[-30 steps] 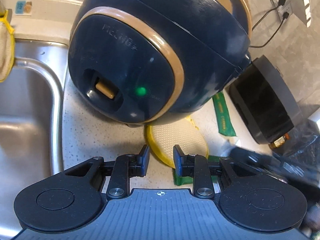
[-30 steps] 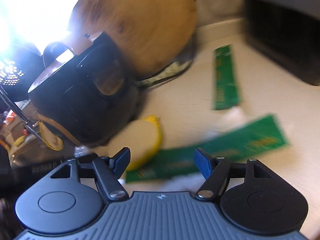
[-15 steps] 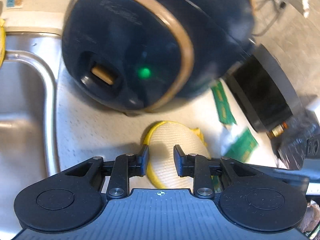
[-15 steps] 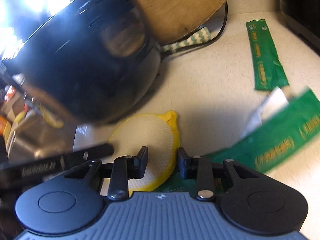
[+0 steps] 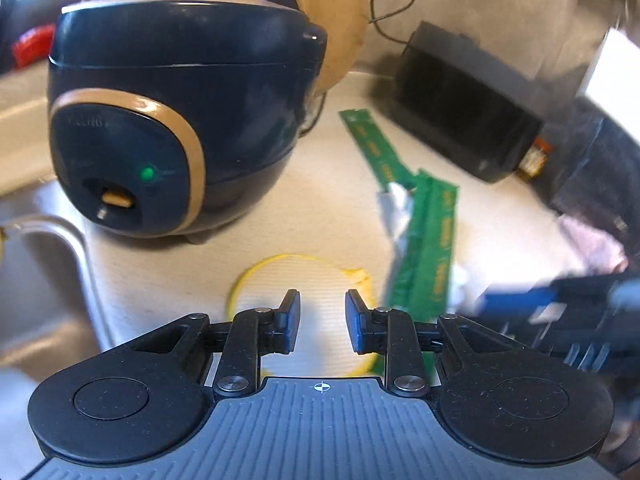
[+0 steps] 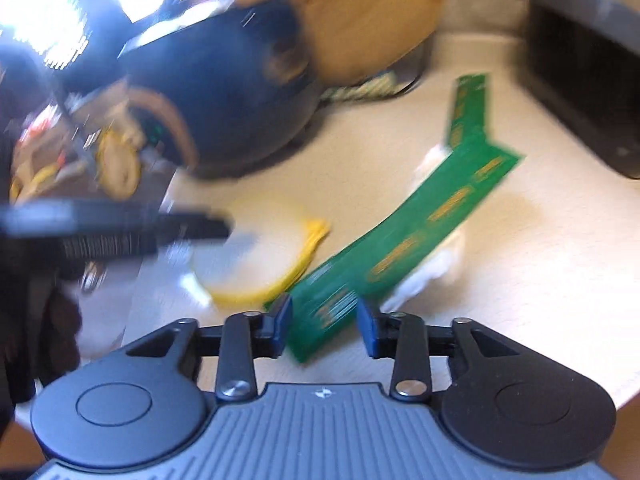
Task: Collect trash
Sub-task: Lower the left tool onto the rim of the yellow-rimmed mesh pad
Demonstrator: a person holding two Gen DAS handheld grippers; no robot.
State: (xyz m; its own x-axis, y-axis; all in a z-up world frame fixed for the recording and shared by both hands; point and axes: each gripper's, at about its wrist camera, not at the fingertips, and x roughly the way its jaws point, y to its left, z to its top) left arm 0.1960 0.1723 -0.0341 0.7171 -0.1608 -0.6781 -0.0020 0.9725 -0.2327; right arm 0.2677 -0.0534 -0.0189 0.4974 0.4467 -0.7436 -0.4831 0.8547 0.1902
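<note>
Looking down: a pale kitchen bench seen from two hand-held grippers, both pointing down at its front part; the right view is blurred
Left gripper: its fingers are closing, with a gap between them and nothing in it; behind the gap lies a round white pad with a yellow rim, flat on the bench near the front edge
Right gripper: its fingers are opening; the near end of a long green wrapper lies in the gap; the pads do not press on it
Long green wrapper: a flat strip with gold print, running from the front edge toward the back right corner of the bench; bits of crumpled white wrapper show just beside it
Second green wrapper: a narrower strip farther back, between the cooker and the black box; its near end meets the far end of the long one
Rice cooker: dark blue with tan trim and a small green light on its front, standing at the left of the bench beside the sink
Sink: steel basin at the bench's left edge
Wooden board: round, leaning upright behind the cooker against the back wall
Black box: a dark appliance at the back right of the bench
Right gripper as seen from the left: a blurred dark and blue shape at the right edge
</note>
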